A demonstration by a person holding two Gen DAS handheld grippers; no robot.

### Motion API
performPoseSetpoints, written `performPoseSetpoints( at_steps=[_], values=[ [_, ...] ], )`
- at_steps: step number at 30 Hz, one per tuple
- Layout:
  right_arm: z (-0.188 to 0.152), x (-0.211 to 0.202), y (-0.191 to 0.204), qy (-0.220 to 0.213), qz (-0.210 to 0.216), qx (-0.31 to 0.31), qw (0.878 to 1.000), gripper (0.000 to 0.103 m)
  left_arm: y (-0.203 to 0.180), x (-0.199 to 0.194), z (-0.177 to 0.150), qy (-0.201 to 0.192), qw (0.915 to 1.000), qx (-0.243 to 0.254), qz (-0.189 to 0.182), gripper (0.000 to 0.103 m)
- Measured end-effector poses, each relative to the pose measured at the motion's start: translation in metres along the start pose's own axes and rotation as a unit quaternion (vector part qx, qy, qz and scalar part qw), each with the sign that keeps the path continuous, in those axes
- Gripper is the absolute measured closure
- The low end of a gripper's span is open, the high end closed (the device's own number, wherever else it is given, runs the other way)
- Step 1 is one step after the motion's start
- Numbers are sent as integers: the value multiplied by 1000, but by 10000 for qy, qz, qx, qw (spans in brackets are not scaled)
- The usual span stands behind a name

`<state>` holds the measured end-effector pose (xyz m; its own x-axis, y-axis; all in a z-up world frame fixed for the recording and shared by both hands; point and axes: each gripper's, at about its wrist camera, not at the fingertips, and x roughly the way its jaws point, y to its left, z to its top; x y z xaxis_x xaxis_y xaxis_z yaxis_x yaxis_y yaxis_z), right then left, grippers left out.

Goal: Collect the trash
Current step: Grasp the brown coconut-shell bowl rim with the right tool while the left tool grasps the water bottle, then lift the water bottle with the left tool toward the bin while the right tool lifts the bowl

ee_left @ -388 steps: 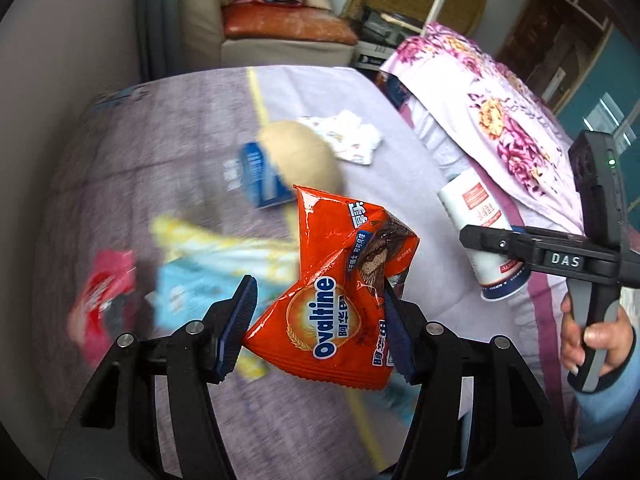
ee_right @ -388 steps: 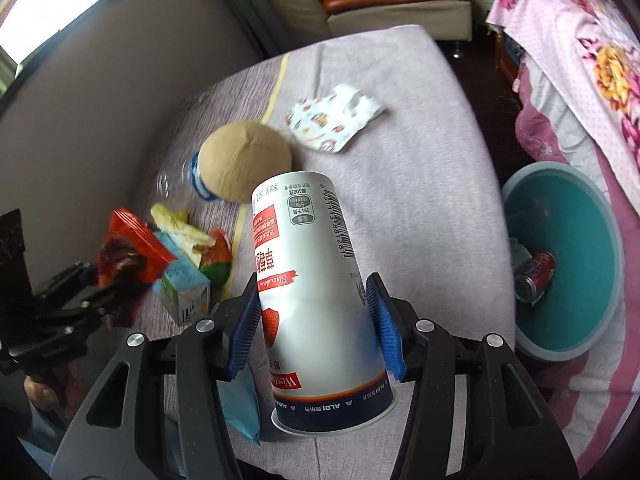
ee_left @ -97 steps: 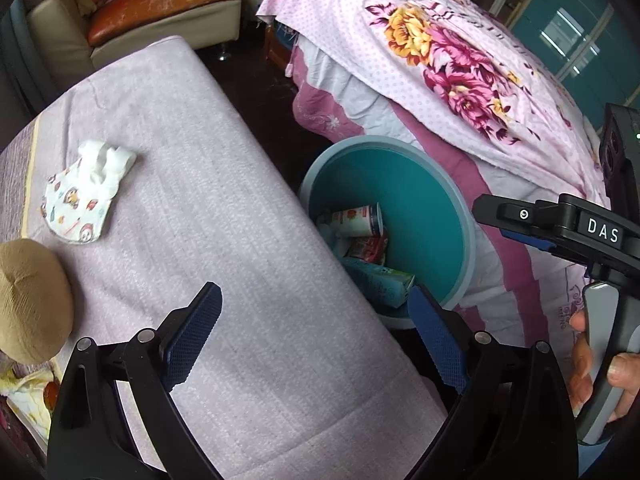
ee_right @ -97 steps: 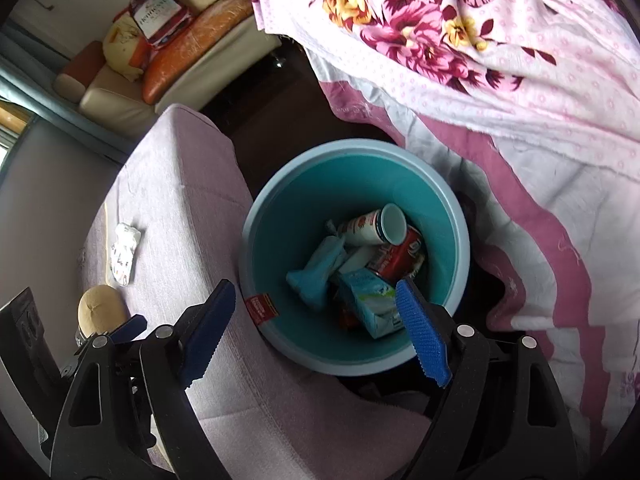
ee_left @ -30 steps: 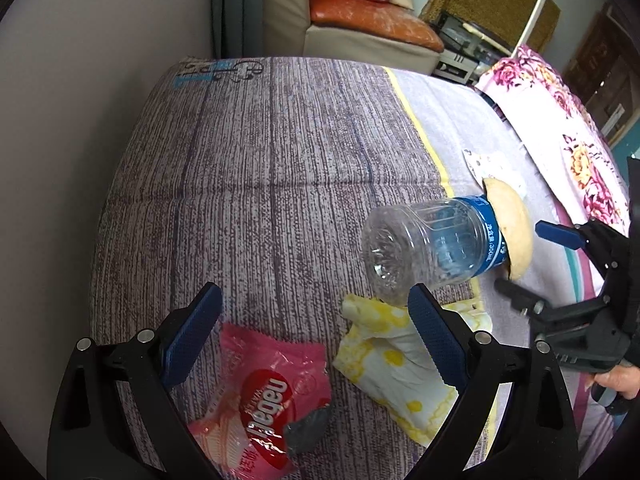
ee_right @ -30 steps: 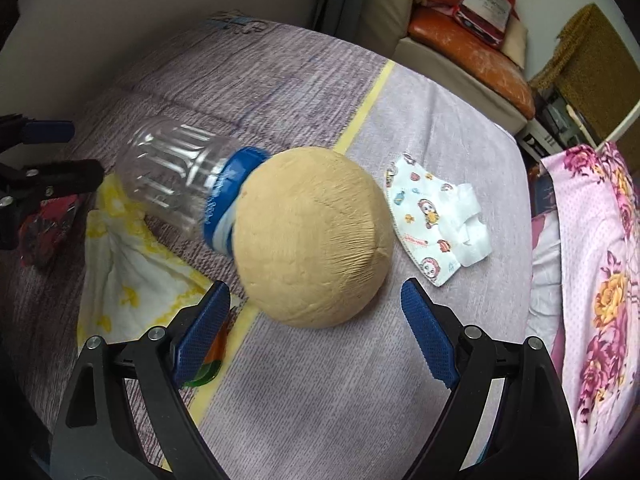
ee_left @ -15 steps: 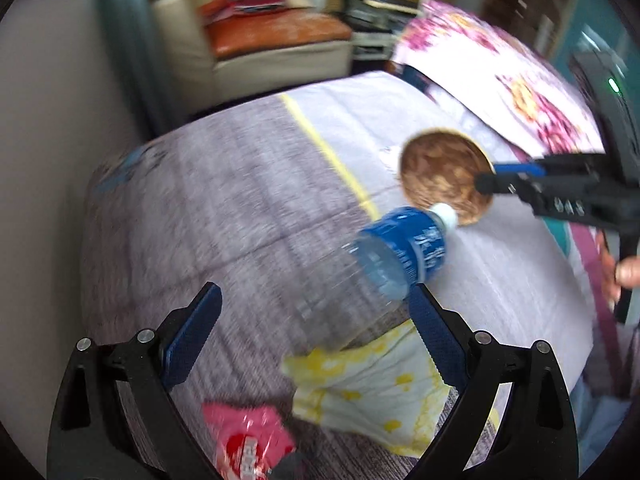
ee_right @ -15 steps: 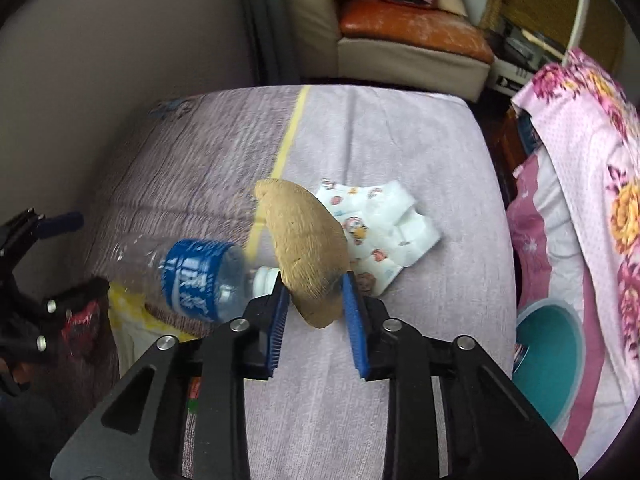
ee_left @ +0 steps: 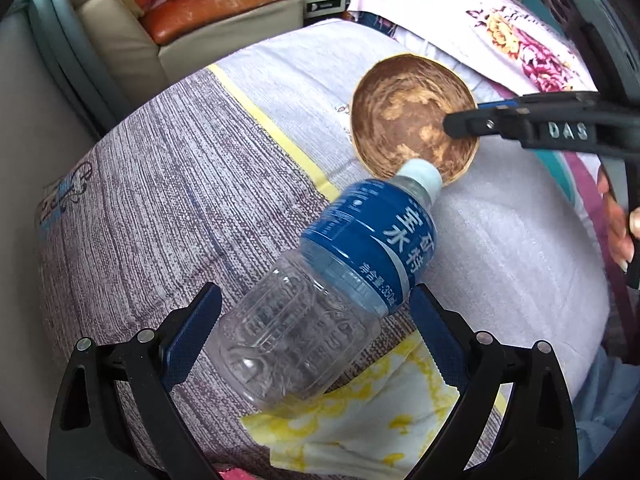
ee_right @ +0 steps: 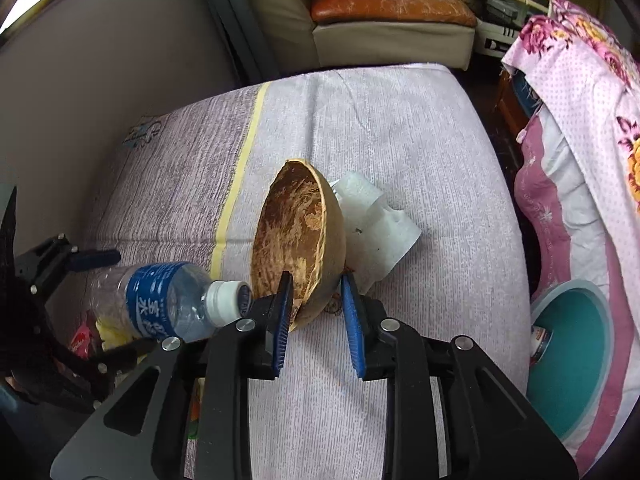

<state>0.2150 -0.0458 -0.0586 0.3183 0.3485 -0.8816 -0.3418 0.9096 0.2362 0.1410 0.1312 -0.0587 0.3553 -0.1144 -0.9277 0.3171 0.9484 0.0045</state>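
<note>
An empty clear plastic bottle (ee_left: 332,292) with a blue label and white cap lies on the purple bedspread, its base between the wide-open fingers of my left gripper (ee_left: 316,328), which does not touch it. It also shows in the right wrist view (ee_right: 160,304). My right gripper (ee_right: 316,312) is shut on the rim of a brown coconut shell half (ee_right: 298,240) and holds it tilted, hollow side facing left. In the left wrist view the shell (ee_left: 412,120) sits just beyond the bottle cap.
A yellow-and-white wrapper (ee_left: 360,424) lies under the bottle, with a red wrapper (ee_right: 82,342) beside it. A white child's face mask (ee_right: 376,228) lies behind the shell. A teal bin (ee_right: 576,356) with trash stands right of the bed. A sofa (ee_right: 360,12) is beyond.
My left gripper has come down and forward so the bottle's base now lies between its open fingers. My right gripper has lifted and tipped the coconut shell.
</note>
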Motion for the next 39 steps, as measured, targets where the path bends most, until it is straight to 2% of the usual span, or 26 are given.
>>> performPoseSetpoints(
  at_steps=[4,6,9,12,17,20,23,26,28,30,35,39],
  values=[
    [3,1,-2,-99,-96,16,9999,92,-2,2,0,8,9991,-400,-166,12],
    [2,-3,-4,-140,-123,-51,9998,96,-3,1,-2,26,9984,-528,-217,13],
    [-5,-11,-8,-110,-252,-248,9993,96,-7,0,-4,85,9970,-689,-336,13],
    [-12,-17,-16,-18,-329,-280,9991,95,-14,-1,-6,111,9970,-627,-430,11],
    [-32,-34,-37,121,-410,-114,9990,95,-25,-4,-11,109,9989,-397,-246,11],
    [-45,-42,-50,198,-474,-21,9987,96,-23,-5,-13,147,9990,-347,-260,11],
    [-57,-42,-55,306,-420,-12,9986,95,-27,1,-11,255,9993,-185,-194,11],
    [-58,-42,-61,229,-331,163,9991,95,-38,8,-7,352,9992,-17,-203,12],
    [-59,-40,-65,115,-285,305,9991,92,-48,9,-6,386,9989,55,-264,27],
    [-60,-34,-71,66,-190,479,9986,89,-51,11,-6,409,9981,-96,-443,27],
    [-58,-22,-87,35,87,939,9955,78,-54,12,-4,379,9966,-529,-513,27],
    [-61,-11,-102,124,290,1307,9909,78,-65,15,-1,444,9978,-402,-298,26]
  ],
)
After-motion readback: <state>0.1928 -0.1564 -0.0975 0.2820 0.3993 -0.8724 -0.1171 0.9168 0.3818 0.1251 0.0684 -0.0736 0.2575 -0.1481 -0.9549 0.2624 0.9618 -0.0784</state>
